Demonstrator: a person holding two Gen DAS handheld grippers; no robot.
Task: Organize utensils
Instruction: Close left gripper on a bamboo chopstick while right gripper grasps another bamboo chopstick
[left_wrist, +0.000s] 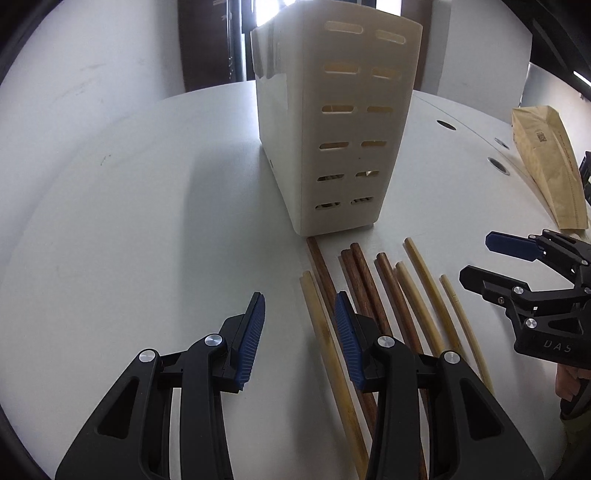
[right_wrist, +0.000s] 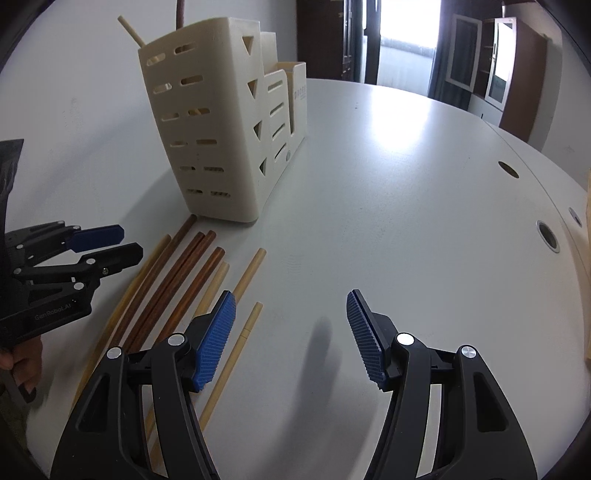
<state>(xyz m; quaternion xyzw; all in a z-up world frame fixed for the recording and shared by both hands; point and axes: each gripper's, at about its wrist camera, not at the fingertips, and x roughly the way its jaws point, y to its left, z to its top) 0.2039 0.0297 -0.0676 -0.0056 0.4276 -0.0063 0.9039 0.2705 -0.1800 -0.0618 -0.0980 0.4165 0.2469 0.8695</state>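
Several chopsticks lie side by side on the white table in front of a cream slotted utensil holder (left_wrist: 332, 122) (right_wrist: 218, 125): dark brown ones (left_wrist: 364, 280) (right_wrist: 177, 273) and pale ones (left_wrist: 424, 291) (right_wrist: 243, 280). Two sticks stand up out of the holder's tall compartment in the right wrist view. My left gripper (left_wrist: 300, 306) is open just above the table, its right finger over the leftmost chopsticks, nothing between the pads. My right gripper (right_wrist: 290, 306) is open over bare table, just right of the pale chopsticks. Each gripper shows in the other's view, left (right_wrist: 110, 243) and right (left_wrist: 476, 258).
A brown paper bag (left_wrist: 550, 166) lies at the table's far right edge. Round cable holes (right_wrist: 546, 234) (left_wrist: 498, 164) sit along a seam in the table (right_wrist: 406, 184). A hand (left_wrist: 569, 384) holds the right gripper. A wall stands behind the holder; a doorway and cabinets are beyond.
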